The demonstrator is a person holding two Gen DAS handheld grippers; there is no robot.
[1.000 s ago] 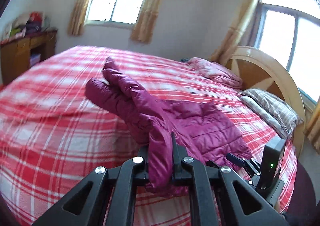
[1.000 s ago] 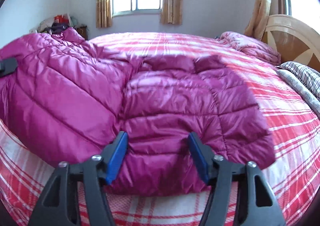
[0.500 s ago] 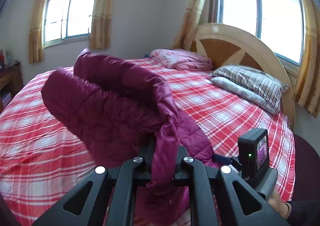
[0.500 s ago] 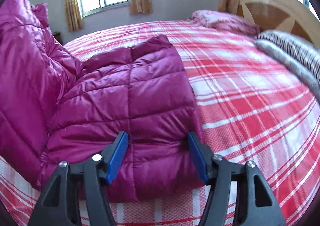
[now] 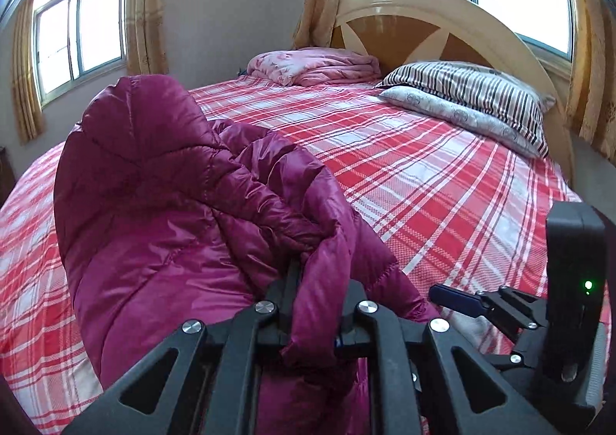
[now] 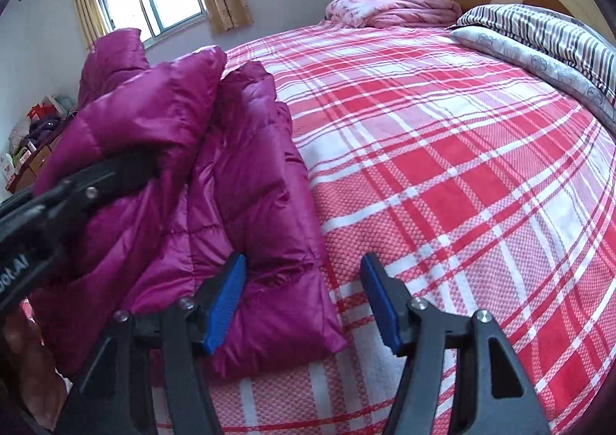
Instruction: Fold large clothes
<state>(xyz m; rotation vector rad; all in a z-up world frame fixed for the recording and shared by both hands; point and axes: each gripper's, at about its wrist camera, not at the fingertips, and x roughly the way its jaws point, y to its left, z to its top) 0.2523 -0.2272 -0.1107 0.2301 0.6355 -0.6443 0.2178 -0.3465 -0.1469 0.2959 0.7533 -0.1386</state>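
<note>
Magenta quilted jacket (image 5: 161, 211) is lying bunched on the red-and-white plaid bed (image 5: 442, 180), on the side away from the pillows, with one fold of its puffy fabric rising in a hump above the rest. The left hand-held gripper (image 5: 313, 319) is clamping a thick edge of the jacket between its two black fingers, the fabric filling the gap and spilling down below them. In the right wrist view, the jacket (image 6: 231, 180) is resting doubled over on itself, its lower corner lying flat on the bedspread (image 6: 462, 173). The right hand-held gripper (image 6: 304, 296) is standing wide, gripping nothing; its left blue pad (image 6: 225, 300) is sitting against the jacket's lower edge while the other is hanging over bare bedspread. The left hand-held gripper (image 6: 96, 184) is showing there as a blurred black shape pressed into the raised fold at the left. At the head of the bed, a striped pillow (image 5: 481, 88) is lying on a pale patterned pillow (image 5: 462, 115) against the curved wooden headboard (image 5: 415, 22), and a folded pink blanket (image 5: 312, 67) is sitting beside them. Yellow curtains (image 5: 146, 7) are framing the window (image 5: 81, 30).
</note>
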